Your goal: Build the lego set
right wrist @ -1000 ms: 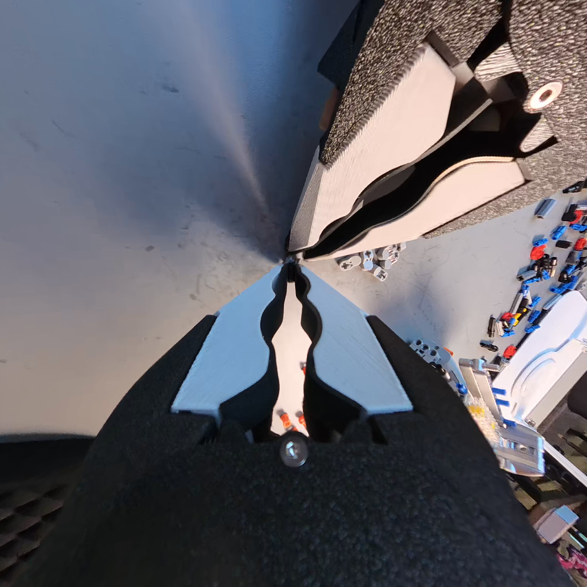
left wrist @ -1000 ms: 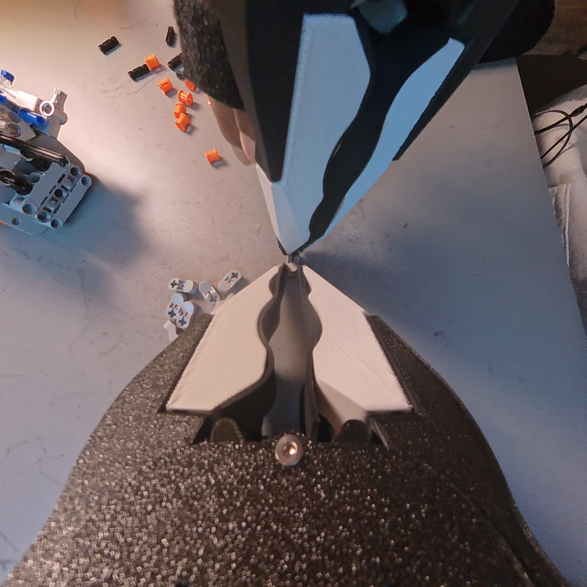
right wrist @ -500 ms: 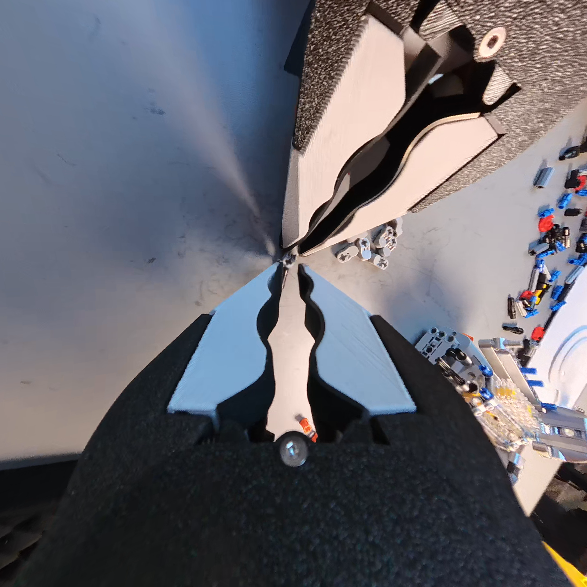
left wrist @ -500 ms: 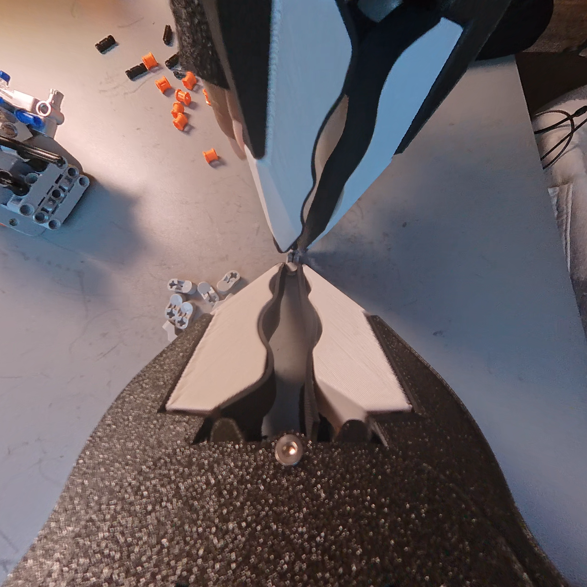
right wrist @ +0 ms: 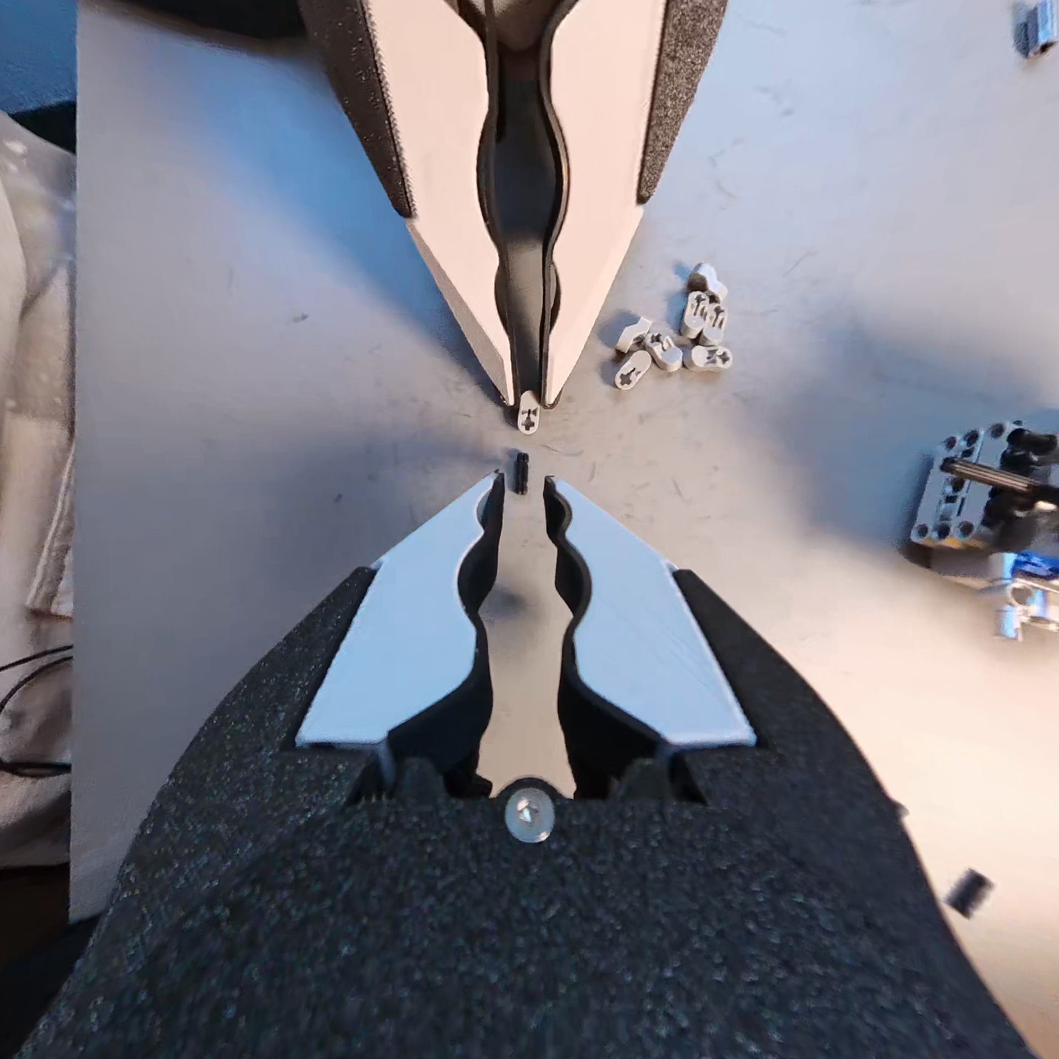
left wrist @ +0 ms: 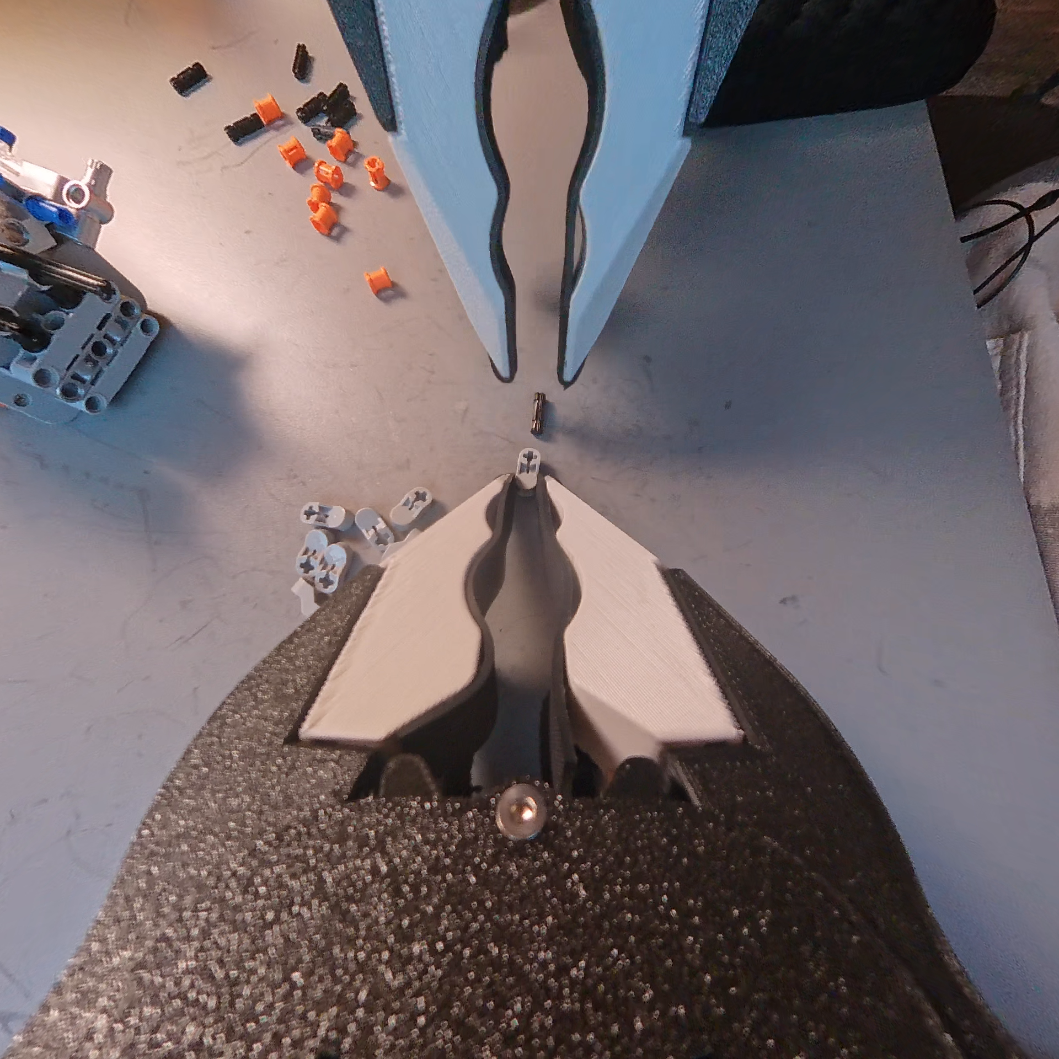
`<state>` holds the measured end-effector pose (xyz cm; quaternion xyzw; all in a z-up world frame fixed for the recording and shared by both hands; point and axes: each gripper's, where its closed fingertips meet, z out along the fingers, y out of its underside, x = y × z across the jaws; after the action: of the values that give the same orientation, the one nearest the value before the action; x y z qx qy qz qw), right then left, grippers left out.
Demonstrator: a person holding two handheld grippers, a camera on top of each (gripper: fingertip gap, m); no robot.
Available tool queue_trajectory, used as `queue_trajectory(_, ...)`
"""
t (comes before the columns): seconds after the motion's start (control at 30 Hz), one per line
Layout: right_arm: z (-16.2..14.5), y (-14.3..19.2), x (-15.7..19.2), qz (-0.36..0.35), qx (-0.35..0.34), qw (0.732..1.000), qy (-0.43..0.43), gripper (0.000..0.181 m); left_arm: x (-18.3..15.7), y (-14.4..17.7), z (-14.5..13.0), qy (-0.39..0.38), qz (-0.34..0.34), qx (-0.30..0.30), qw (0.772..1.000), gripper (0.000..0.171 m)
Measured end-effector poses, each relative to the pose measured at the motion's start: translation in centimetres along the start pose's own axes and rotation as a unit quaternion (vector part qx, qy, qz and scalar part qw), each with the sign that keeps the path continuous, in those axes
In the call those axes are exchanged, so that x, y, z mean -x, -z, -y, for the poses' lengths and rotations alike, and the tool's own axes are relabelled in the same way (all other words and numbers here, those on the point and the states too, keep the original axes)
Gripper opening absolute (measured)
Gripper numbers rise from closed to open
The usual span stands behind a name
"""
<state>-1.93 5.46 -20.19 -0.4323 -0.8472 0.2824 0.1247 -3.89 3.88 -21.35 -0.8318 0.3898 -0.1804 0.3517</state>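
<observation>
Grey little connector piece [left wrist: 528, 469], the oval kind with cross-shaped holes, is sitting pinched right at the tips of the left gripper [left wrist: 527, 480], so those fingers are clamping down on it and most of it is poking out past them. Facing it tip to tip, the right gripper [right wrist: 520, 481] is hanging with its fingers parted and nothing between them. A tiny black pin [right wrist: 521, 473] is lying on the grey tabletop [left wrist: 802, 458] just ahead of those parted tips, in the gap between the two grippers and apart from the connector, not gripped by either. Off to the left of the left gripper's fingers, close beside them, a small heap of matching grey connectors [left wrist: 338, 538] is lying loose. Farther out on that same side, past the tips, a scatter of orange bushings [left wrist: 326, 172] is mixing with a few short black pins [left wrist: 321, 106]. Out at the far left edge, a grey beam assembly [left wrist: 69, 338] with a black axle and blue bits is sitting well apart from everything else.
</observation>
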Motion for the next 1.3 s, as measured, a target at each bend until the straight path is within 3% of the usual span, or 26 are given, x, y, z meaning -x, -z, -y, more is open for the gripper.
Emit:
queue_trajectory(0.43,0.0,-0.9,0.1,-0.052,0.019,0.996,0.067,0.003,-0.1,0.1,0.0,-0.004,0.004,-0.006,1.000,0.005)
queue_trajectory(0.57,1.3,0.0,0.1,-0.072,0.005,0.993,0.091,0.003,-0.4,1.2,1.3,0.008,-0.014,-0.049,0.999,0.017)
queue_trajectory(0.67,2.2,0.4,0.4,-0.087,0.004,0.989,0.122,0.003,-0.8,2.0,2.5,0.012,-0.023,-0.080,0.996,0.014)
queue_trajectory(1.0,3.5,1.2,1.3,-0.119,0.003,0.977,0.179,0.003,-1.7,2.0,3.0,0.003,-0.035,-0.091,0.995,0.003)
queue_trajectory(1.13,3.9,1.5,1.2,-0.122,-0.011,0.978,0.169,0.003,-1.7,2.2,3.3,-0.006,-0.032,-0.099,0.995,0.002)
queue_trajectory(1.3,4.8,2.9,0.5,-0.103,-0.094,0.989,0.045,0.004,-0.8,3.1,4.7,-0.060,0.023,-0.137,0.988,0.002)
